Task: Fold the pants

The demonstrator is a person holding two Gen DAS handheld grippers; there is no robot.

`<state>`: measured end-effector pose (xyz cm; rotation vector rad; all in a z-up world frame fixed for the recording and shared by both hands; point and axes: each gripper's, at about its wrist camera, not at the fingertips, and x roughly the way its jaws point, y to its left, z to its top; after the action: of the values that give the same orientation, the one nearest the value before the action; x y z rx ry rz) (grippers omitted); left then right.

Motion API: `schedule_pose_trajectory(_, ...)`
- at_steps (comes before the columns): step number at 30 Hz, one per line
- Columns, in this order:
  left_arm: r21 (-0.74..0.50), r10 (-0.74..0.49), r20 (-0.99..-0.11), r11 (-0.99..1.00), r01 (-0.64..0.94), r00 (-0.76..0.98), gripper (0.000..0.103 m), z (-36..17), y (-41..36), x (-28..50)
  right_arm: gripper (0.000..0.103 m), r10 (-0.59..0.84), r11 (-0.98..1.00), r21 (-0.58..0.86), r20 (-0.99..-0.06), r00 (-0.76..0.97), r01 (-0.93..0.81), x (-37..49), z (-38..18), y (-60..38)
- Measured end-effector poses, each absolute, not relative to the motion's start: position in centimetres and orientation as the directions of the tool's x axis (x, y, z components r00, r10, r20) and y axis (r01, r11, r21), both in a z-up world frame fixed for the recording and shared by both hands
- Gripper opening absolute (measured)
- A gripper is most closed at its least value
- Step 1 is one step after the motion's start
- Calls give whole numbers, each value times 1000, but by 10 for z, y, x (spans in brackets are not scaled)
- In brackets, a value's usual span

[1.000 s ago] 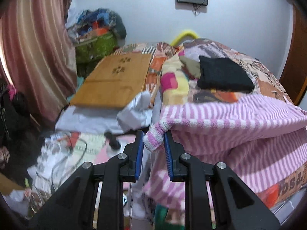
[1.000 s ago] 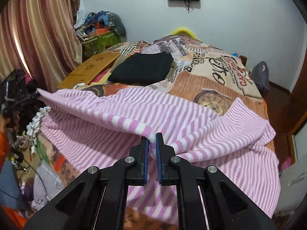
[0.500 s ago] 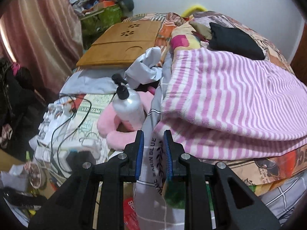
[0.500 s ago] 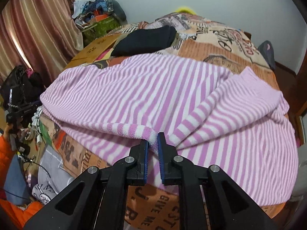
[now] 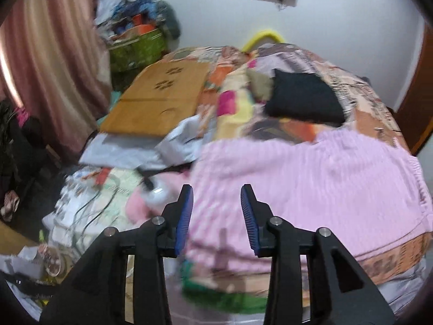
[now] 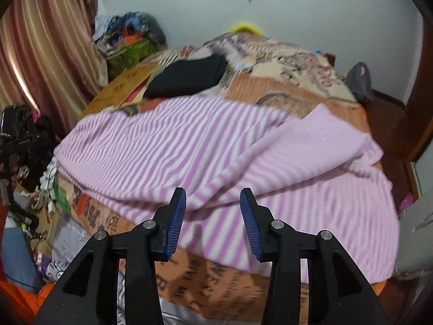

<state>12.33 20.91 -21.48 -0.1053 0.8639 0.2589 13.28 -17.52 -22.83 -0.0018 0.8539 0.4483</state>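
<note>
On the bed: pink-and-white striped pants (image 6: pixel 216 151) are lying spread across the near half of the patterned bedspread (image 6: pixel 292 81), folded over so one layer is resting on another.
Fold: an upper flap is crossing diagonally toward the far right, probably laid there to halve the garment.
Left tool (image 5: pixel 216 208): it is hovering with its blue pads wide apart over the near left edge of the pants, gripping nothing.
Right tool (image 6: pixel 213 211): it is also gaping wide above the near edge of the fabric, holding nothing.
Why they are open: both appear to be letting the cloth settle flat so the fold keeps its shape.
Change from a second ago: each tool was then pinching a hem of the pants and carrying it in the air; now both have let go and the fabric is lying on the bed.
Far side: a folded black garment (image 6: pixel 189 75) is sitting beyond the pants, apart from them.
Far left: a wooden board (image 5: pixel 159 103) is lying beside the bed.
Clarity: the left view is blurring, so fine creases cannot be told.
</note>
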Motion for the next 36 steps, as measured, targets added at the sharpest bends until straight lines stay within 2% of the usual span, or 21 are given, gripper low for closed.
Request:
schedule_pose_trajectory(5, -22, 86, -747, 988, -154, 659, 40, -194, 143, 170, 47, 336, 932, 143, -688, 644, -333, 146, -208, -208)
schedule_pose_trajectory(9, -33, 20, -734, 997, -65, 679, 47, -185, 89, 209, 48, 289, 949, 107, -669, 685, -296, 161, -199, -233)
schedule_pose_trajectory(17, -72, -95, -727, 996, 61, 680, 48, -196, 1, 276, 48, 223, 970, 77, -656, 721, -230, 210, -199, -279)
schedule_pose_trajectory(23, -36, -85, -743, 996, 88, 663, 49, -223, -34, 319, 52, 200, 973, 57, -680, 705, -222, 262, -219, -292)
schedule_pose_trajectory(36, -40, -53, -796, 999, 35, 603, 50, -265, -33, 362, 52, 248, 955, 113, -813, 526, -275, 404, -296, -295)
